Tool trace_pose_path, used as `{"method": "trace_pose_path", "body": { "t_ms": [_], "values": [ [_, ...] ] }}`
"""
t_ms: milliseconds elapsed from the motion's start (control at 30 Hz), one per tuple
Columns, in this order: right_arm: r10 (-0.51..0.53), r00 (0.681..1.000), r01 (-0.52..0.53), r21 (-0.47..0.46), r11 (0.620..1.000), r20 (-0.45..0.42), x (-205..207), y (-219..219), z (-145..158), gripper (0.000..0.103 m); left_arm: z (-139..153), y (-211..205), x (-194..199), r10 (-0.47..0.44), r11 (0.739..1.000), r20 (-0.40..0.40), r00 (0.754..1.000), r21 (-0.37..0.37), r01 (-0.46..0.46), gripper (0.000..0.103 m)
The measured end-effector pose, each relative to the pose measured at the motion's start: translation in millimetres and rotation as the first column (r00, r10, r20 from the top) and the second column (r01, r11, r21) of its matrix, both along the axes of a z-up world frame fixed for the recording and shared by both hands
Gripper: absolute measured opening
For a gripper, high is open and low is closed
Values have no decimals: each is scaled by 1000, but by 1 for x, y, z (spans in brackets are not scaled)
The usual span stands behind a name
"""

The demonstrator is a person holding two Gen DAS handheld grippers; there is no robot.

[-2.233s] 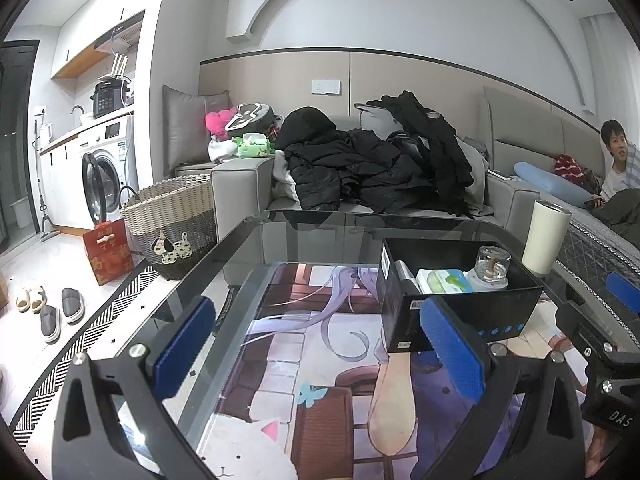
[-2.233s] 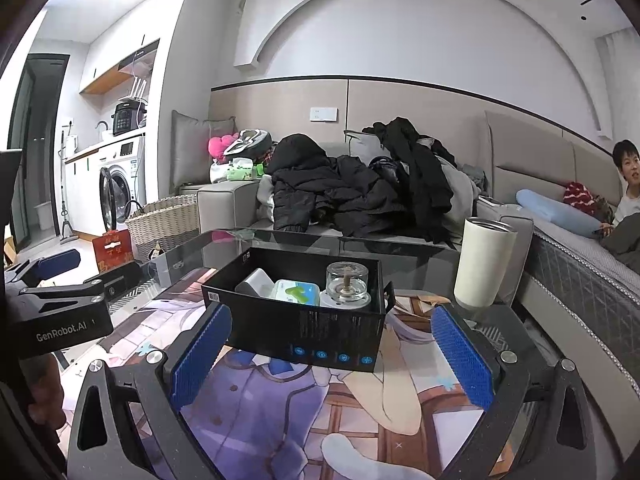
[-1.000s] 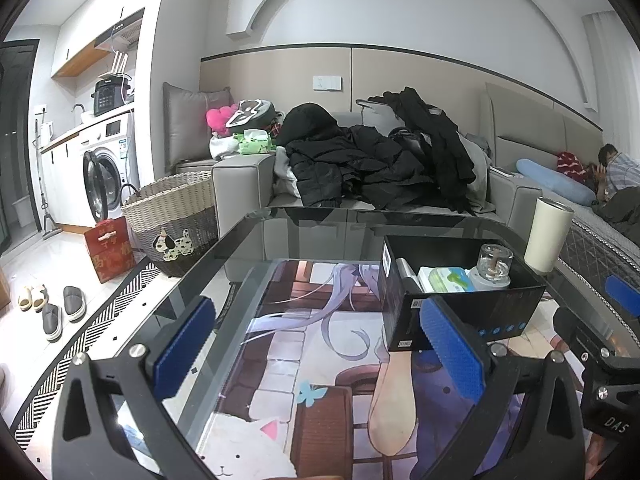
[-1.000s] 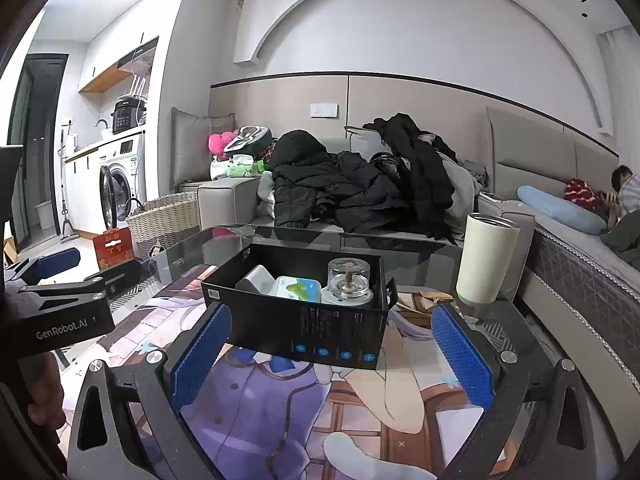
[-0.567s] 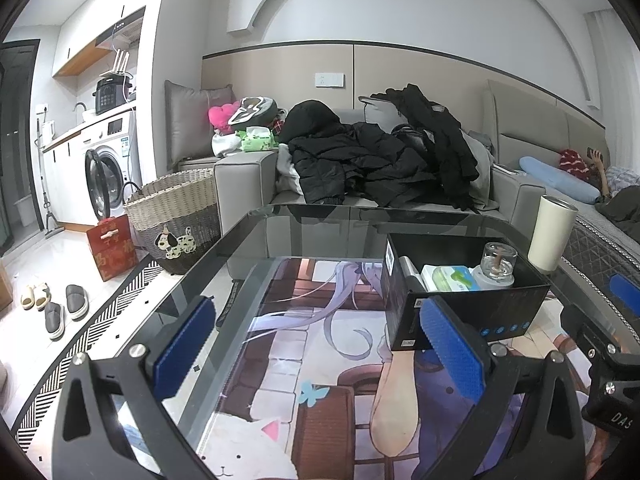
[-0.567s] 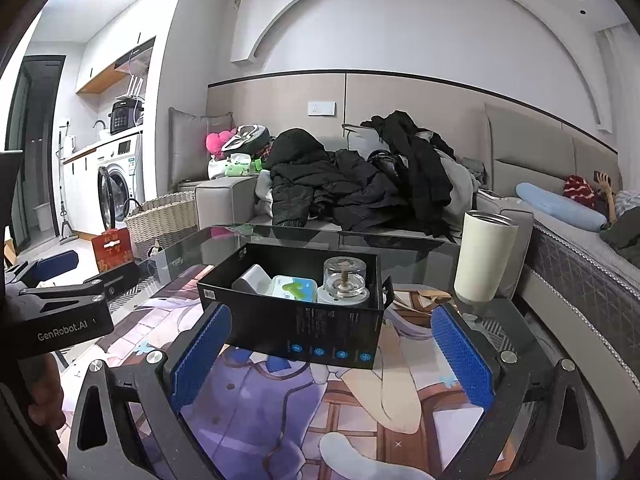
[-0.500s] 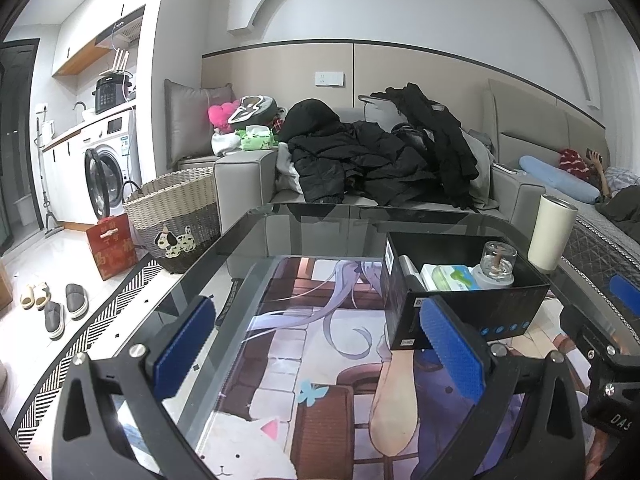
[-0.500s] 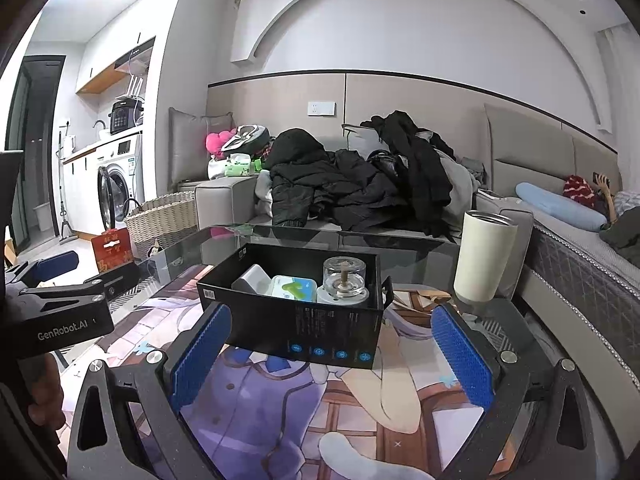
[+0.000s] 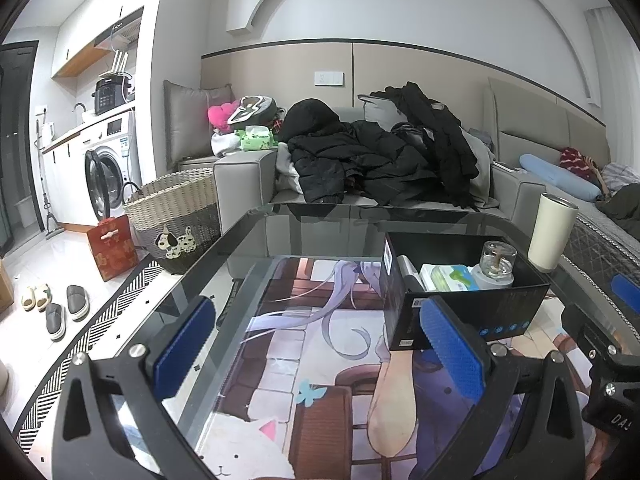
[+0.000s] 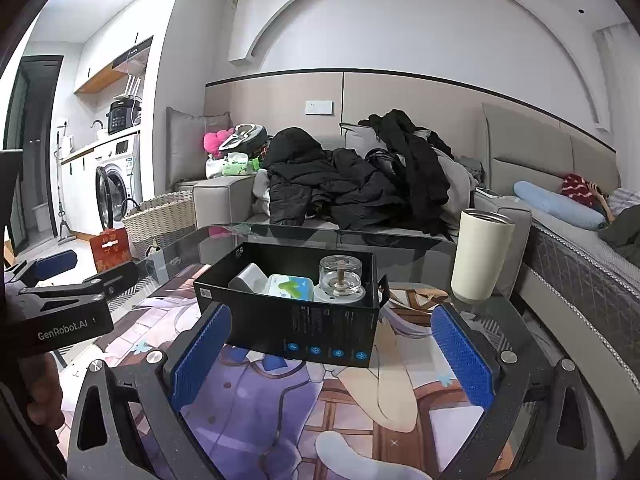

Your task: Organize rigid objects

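Risk: the tall cream cylindrical tumbler (image 10: 482, 255) stands near the open black cardboard box (image 10: 304, 320); a wide swing could topple it on the glass-topped table (image 9: 256, 236).
Box: holds 3 items, including a clear glass jar (image 10: 340, 276).
Right tool (image 10: 330, 360): wide open, empty, facing the box.
Left tool (image 9: 316, 348): wide open, empty.

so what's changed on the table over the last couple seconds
Nothing on the table moved. Both grippers, left and right, remain open and empty, with only slight camera drift. The black box keeps its glass jar and green-lidded pack; the cream tumbler stays beside it.
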State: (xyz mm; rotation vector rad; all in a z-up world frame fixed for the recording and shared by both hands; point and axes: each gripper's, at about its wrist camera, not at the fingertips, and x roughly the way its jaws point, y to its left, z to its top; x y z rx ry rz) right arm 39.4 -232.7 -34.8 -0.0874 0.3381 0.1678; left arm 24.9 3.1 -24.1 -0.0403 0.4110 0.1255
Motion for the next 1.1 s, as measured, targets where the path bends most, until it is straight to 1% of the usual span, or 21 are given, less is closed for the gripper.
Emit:
{"method": "trace_pose_path", "body": {
  "t_ms": [300,467,767,967,1100],
  "values": [
    [3,1000,-3,-5,1000,9,-1,0,-1,102,1,-1,0,-2,1000,3,1000,3,2,103],
    [1,1000,-1,-3,1000,8,1,1,-1,102,1,-1,2,-7,1000,-15,1000,-4,7,103],
    [-6,1000,6,1,1000,7,4,-1,-3,102,2,-2,1,-9,1000,-13,1000,0,9,103],
    [-3,1000,3,-4,1000,22,0,-2,-5,102,2,-3,3,-11,1000,-17,1000,-3,11,103],
    [-11,1000,11,-1,1000,9,2,-5,-8,102,3,-3,2,-6,1000,-19,1000,10,6,103]
  ]
}}
